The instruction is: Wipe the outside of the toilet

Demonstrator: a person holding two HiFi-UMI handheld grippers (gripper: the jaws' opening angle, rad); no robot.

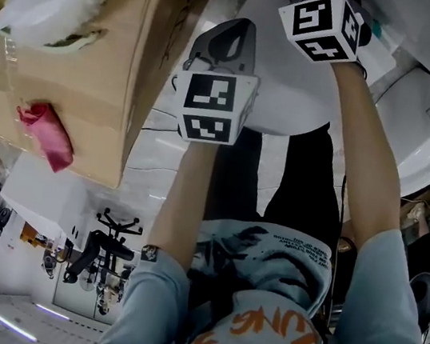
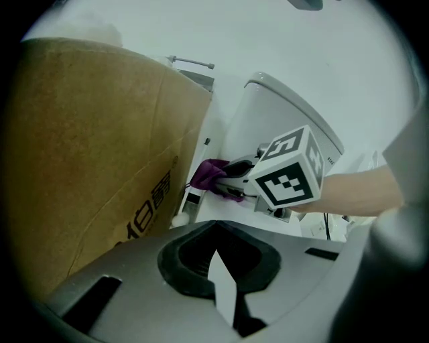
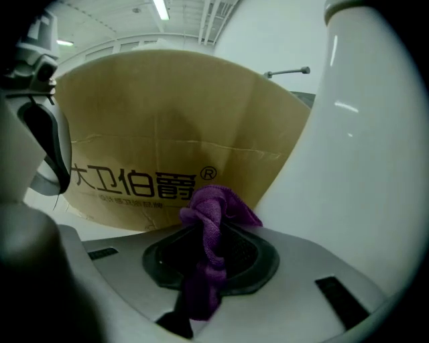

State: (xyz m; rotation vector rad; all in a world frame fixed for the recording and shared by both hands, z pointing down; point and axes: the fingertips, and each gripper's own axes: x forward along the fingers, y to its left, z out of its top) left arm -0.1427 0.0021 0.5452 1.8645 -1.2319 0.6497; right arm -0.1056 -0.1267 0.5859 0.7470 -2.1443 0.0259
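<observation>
The right hand-held gripper [image 3: 200, 285] clamped a purple cloth [image 3: 209, 224] beside the toilet [image 3: 365, 167], near a cardboard box [image 3: 167, 127]. The left hand-held gripper [image 2: 221, 278] was closed, empty.

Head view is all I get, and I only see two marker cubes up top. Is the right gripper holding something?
Observer: Yes. The right gripper is shut on a crumpled purple cloth.
Operator: Where is the cloth pointing?
Observer: Into the gap between the brown cardboard box and the white ceramic toilet. I cannot tell whether it touches either.
Operator: Is there writing on the box?
Observer: Yes, a row of black printed characters runs along the side facing the cloth.
</observation>
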